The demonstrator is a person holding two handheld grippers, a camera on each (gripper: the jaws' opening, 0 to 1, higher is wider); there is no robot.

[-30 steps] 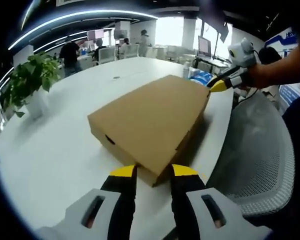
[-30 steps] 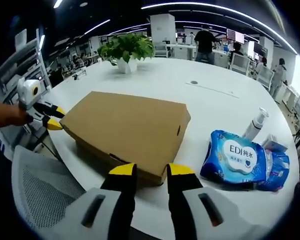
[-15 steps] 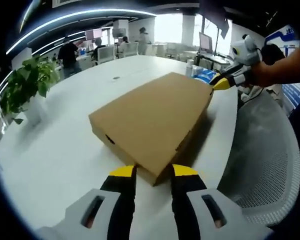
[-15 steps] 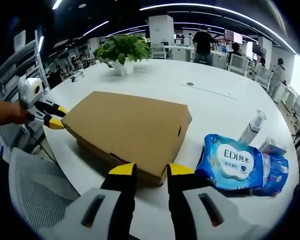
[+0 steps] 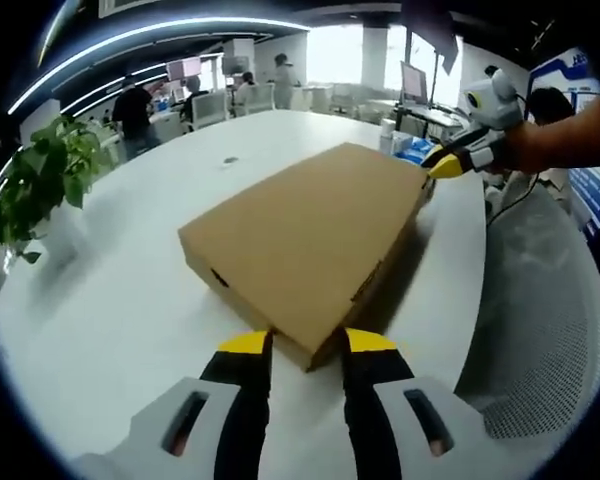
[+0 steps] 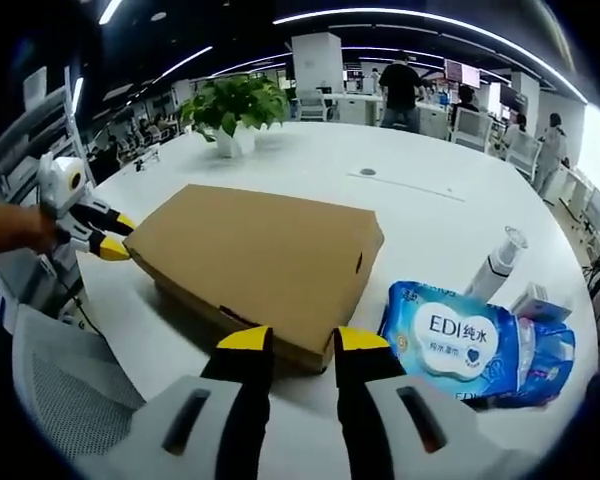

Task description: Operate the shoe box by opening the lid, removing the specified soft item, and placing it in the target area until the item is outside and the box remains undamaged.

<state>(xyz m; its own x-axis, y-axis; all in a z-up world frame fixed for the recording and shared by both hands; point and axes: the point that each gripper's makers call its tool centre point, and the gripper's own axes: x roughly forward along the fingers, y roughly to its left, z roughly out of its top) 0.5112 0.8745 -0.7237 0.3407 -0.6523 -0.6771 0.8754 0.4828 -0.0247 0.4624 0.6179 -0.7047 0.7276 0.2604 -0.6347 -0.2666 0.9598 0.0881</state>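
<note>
A shut brown cardboard shoe box (image 5: 300, 240) lies on the white round table (image 5: 110, 300). My left gripper (image 5: 308, 343) is open, its yellow-tipped jaws straddling the box's near corner. My right gripper (image 5: 442, 165), held in a hand, sits at the box's far right corner. In the right gripper view the same box (image 6: 250, 250) runs away from my right gripper (image 6: 303, 340), which is open around its near edge. The left gripper (image 6: 108, 237) shows there at the box's left corner with its tips apart. What is inside the box is hidden.
A blue pack of wet wipes (image 6: 460, 335) lies right of the box, with a spray bottle (image 6: 500, 260) behind it. A potted plant (image 6: 235, 105) stands at the table's far side. A grey mesh chair (image 5: 540, 330) is beside the table edge. People work at desks in the background.
Both views have shifted a little while the box keeps its place between the jaws. The wipes pack now sits closer to the box in the right gripper view. The jaws' gaps look unchanged.
</note>
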